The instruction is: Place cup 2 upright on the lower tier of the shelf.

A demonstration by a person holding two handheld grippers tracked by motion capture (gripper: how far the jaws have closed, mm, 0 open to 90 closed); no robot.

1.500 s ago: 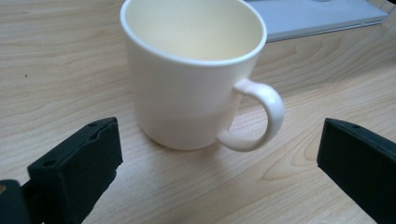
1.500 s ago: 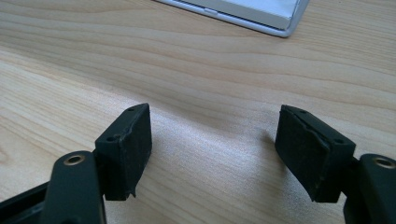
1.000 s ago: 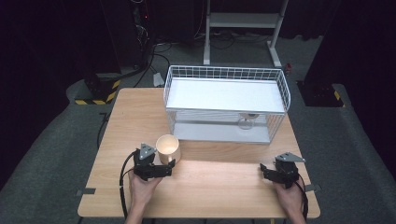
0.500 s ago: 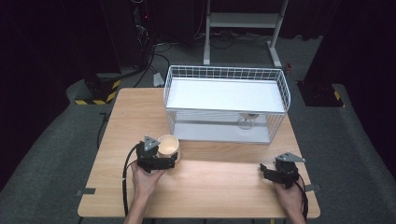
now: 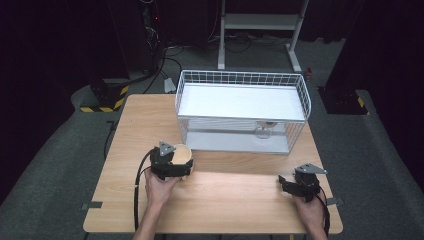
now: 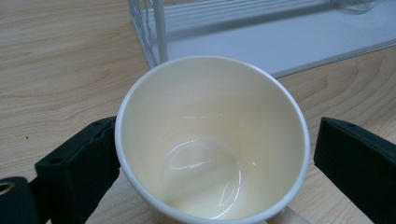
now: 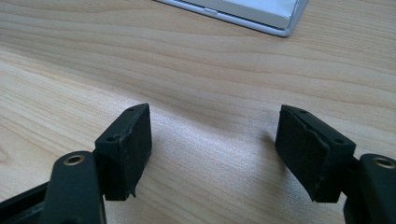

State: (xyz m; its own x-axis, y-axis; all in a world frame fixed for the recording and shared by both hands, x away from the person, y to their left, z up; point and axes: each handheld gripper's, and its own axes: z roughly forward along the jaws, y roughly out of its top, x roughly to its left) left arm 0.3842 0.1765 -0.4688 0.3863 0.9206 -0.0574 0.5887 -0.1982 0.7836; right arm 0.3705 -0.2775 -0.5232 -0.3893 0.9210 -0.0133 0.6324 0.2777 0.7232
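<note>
- Light wooden table (image 5: 225, 195) carries a white wire basket rack (image 5: 242, 112).
- My left hand-held gripper (image 5: 172, 167) has just been closing around the cream ceramic cup (image 6: 212, 140), right jaw not touching.
- My right hand-held gripper (image 7: 212, 154) rests open, empty.

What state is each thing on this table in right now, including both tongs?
Cup: upright, empty, standing on the table.
Left tongs: open around the cup, jaws just been closing, one jaw not yet touching it.
Right tongs: open, nothing between the jaws.
Rack: upright at the table's far side.
Glass: on the rack's lower shelf, too small to tell more.
</note>
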